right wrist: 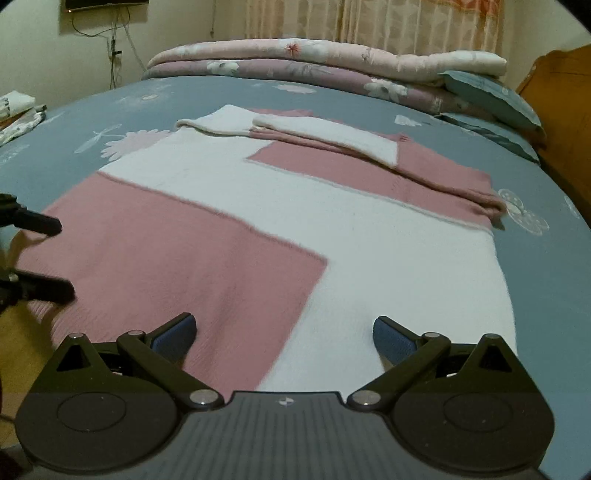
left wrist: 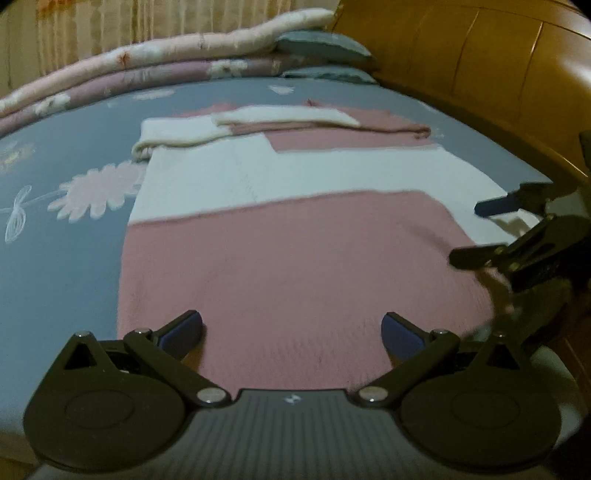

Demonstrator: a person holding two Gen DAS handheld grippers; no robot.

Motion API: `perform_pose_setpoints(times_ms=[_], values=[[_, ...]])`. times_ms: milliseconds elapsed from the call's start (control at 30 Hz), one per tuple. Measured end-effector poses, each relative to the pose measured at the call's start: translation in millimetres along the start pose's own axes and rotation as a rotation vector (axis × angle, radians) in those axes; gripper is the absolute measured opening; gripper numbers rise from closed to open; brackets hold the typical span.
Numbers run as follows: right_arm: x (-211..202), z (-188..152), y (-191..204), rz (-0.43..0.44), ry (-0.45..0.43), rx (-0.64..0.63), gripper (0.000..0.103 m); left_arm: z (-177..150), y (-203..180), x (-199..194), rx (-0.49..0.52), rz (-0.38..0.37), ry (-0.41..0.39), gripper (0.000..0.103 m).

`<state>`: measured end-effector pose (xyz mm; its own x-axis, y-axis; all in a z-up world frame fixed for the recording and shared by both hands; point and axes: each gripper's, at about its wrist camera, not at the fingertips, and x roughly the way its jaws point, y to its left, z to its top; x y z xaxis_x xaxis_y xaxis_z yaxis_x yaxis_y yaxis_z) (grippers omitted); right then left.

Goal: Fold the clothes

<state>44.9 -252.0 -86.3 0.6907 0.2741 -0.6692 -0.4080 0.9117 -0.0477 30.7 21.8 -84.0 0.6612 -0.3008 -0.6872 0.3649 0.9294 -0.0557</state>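
We see a pink-and-white colour-block knitted sweater lying flat on a bed with a grey-blue flower-print sheet, its hem edge nearest to us and its 2 sleeves folded across the far end. One white-cuffed sleeve lies over the pink chest panel, and the other sleeve is white and bends toward the far left corner. Our left gripper hangs over the pink lower panel of the sweater with its jaws spread wide and nothing between them; its blue pads are just above the knit, and we cannot tell whether they touch it. Our right gripper sits over the hem where pink meets white, jaws likewise released and empty. In the left wrist view the right gripper shows at the right edge, near the sweater's side. A folded floral quilt in pink and mauve lies along the far side of the bed beside 2 grey-blue pillows, and a wooden headboard stands on the right. A striped curtain hangs behind.
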Motion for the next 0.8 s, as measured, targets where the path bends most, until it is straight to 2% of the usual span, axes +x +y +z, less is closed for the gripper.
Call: perform_pose_setpoints(times_ms=[67, 167, 333, 500, 667, 800], values=[[-9, 0, -2, 0.017, -0.018, 0.007, 0.103, 0, 3, -4, -0.003, 0.012, 0.013, 0.102], [-12, 10, -7, -0.001, -0.071, 0.051, 0.103, 10, 3, -4, -0.010, 0.031, -0.010, 0.102], [12, 7, -4, -0.015, -0.013, 0.039, 0.103, 24, -7, 4, 0.009, 0.000, -0.043, 0.102], [12, -4, -2, -0.024, -0.042, 0.035, 0.103, 9, -6, 13, 0.009, -0.010, -0.002, 0.102], [8, -8, -2, -0.014, -0.049, 0.018, 0.103, -2, 2, 0, 0.005, -0.002, -0.006, 0.102], [3, -8, -2, -0.016, -0.052, 0.010, 0.103, -2, -4, -8, 0.061, 0.034, -0.033, 0.102]])
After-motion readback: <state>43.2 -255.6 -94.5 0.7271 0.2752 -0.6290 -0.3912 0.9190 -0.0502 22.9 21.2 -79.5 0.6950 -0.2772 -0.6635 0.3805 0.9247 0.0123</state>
